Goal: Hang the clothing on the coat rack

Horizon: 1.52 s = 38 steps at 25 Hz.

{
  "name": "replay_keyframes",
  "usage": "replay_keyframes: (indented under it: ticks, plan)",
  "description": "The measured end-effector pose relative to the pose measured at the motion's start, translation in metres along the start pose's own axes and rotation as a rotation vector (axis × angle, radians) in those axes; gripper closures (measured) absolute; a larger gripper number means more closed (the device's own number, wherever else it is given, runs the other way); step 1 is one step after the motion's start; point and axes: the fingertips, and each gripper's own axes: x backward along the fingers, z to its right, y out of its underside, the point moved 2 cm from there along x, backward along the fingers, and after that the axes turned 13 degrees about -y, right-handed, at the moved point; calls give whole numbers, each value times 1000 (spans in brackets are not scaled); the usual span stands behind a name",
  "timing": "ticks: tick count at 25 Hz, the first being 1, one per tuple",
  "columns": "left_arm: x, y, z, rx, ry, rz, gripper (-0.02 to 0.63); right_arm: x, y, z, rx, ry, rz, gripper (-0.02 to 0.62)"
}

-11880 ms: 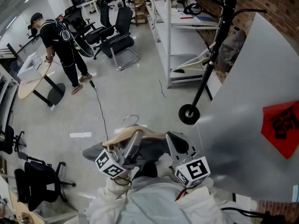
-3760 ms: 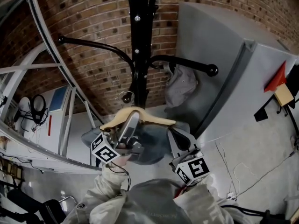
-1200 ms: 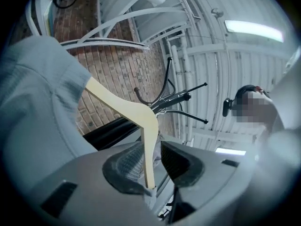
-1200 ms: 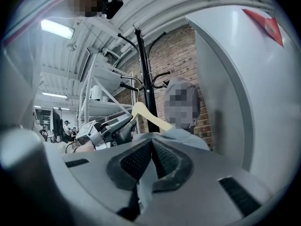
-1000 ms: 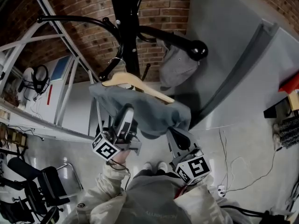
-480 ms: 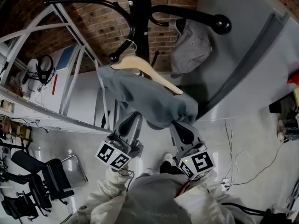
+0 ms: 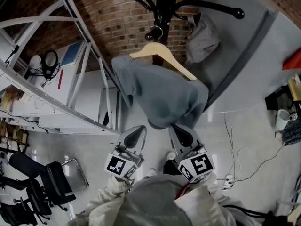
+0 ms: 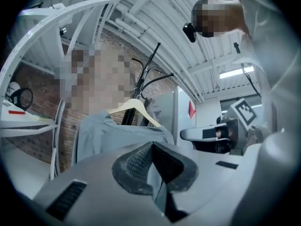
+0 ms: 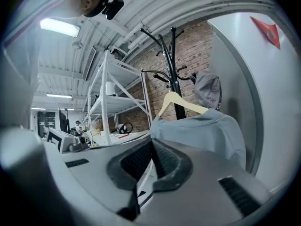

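Note:
A grey-blue garment (image 7: pixel 162 95) hangs on a wooden hanger (image 7: pixel 162 55), whose hook sits on a lower arm of the black coat rack (image 7: pixel 163 4). Both grippers are just below the garment's hem and touch nothing. My left gripper (image 7: pixel 139 131) is shut and empty, and so is my right gripper (image 7: pixel 177 131). In the left gripper view the shut left gripper (image 8: pixel 151 160) points up at the garment (image 8: pixel 117 131) and hanger (image 8: pixel 134 108). In the right gripper view the closed right gripper (image 9: pixel 151 160) faces the garment (image 9: pixel 202 128), hanger (image 9: pixel 181 102) and rack (image 9: pixel 175 79).
A second grey garment (image 7: pixel 203 36) hangs from a rack arm at the right. White metal shelving (image 7: pixel 70 79) stands close on the left, a grey panel (image 7: pixel 249 65) on the right, a brick wall behind. Office chairs (image 7: pixel 51 182) and floor cables (image 7: pixel 235 149) lie lower down.
Both grippers have dropped away from the garment and now sit below its hem. The left jaws have closed. The hanger stays on the rack by itself.

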Motion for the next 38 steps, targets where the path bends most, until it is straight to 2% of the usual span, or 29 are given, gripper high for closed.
replay_keyframes:
  ticks: [3, 9, 17, 23, 38]
  plan:
    - [29, 2, -4, -40, 5, -10, 598, 5, 4, -30, 8, 27, 9, 571]
    - [84, 1, -9, -72, 25, -25, 598, 19, 9, -86, 35, 84, 13, 571]
    - [119, 8, -6, -57, 59, -37, 598, 41, 13, -130, 71, 138, -18, 571]
    - [117, -3, 9, -75, 60, -31, 598, 47, 4, -132, 83, 136, -21, 571]
    - [70, -2, 46, -82, 21, -10, 598, 74, -4, -85, 68, 102, -10, 571]
